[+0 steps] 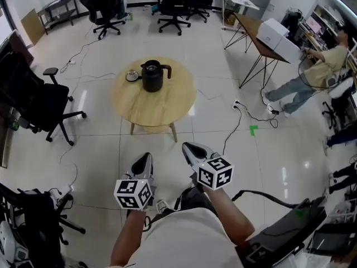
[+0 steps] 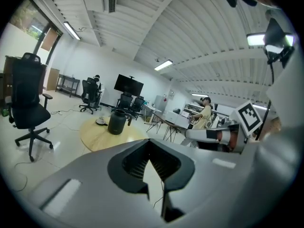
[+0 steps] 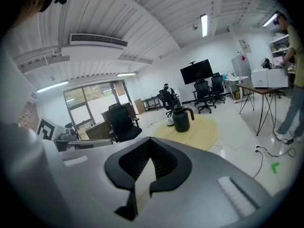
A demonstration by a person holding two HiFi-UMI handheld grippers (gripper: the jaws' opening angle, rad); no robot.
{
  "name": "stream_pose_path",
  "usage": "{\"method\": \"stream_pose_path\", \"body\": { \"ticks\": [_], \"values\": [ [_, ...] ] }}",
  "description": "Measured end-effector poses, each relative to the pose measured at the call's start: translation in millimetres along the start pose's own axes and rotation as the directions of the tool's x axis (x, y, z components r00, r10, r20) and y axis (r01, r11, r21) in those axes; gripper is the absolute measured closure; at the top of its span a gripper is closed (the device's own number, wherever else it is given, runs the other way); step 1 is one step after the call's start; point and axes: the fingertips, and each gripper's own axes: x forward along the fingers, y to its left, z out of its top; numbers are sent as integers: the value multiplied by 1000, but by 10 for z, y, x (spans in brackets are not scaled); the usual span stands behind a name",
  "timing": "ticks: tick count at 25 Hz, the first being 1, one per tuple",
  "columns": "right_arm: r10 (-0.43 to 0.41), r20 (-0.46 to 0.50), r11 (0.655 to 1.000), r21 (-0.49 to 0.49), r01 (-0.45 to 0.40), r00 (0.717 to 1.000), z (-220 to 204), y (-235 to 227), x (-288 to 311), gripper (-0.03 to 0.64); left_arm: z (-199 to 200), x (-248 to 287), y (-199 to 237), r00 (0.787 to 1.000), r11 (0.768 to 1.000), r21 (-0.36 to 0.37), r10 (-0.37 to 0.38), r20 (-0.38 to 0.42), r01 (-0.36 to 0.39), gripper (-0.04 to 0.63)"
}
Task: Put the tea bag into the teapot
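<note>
A black teapot (image 1: pixel 152 76) with its lid on stands at the far side of a round wooden table (image 1: pixel 162 108). Just left of it is a small white dish (image 1: pixel 132 76); I cannot tell what it holds, and no tea bag shows clearly. Both grippers hang over the floor well short of the table, near my body. My left gripper (image 1: pixel 146 159) and right gripper (image 1: pixel 189 148) are shut with nothing between the jaws. The left gripper view shows its jaws (image 2: pixel 150 146) pointing toward the teapot (image 2: pixel 116 122). In the right gripper view the jaws (image 3: pixel 150 146) sit below the teapot (image 3: pixel 180 118).
A black office chair (image 1: pixel 33 102) stands left of the table, and more chairs (image 1: pixel 173 7) are at the back. A desk with white boxes (image 1: pixel 273 38) and a seated person (image 1: pixel 318 66) are at the right. Cables (image 1: pixel 251 115) trail across the tiled floor.
</note>
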Motion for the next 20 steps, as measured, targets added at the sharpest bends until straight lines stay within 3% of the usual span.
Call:
{"method": "stream_pose_path", "body": {
  "ticks": [8, 20],
  "values": [
    [19, 20, 1000, 23, -19, 1000, -32, 20, -366, 615, -20, -55, -460, 1000, 999, 27, -30, 9, 29, 583],
    [118, 8, 991, -57, -117, 993, -29, -2, -697, 617, -11, -97, -818, 996, 998, 15, 59, 66, -60, 583]
  ]
}}
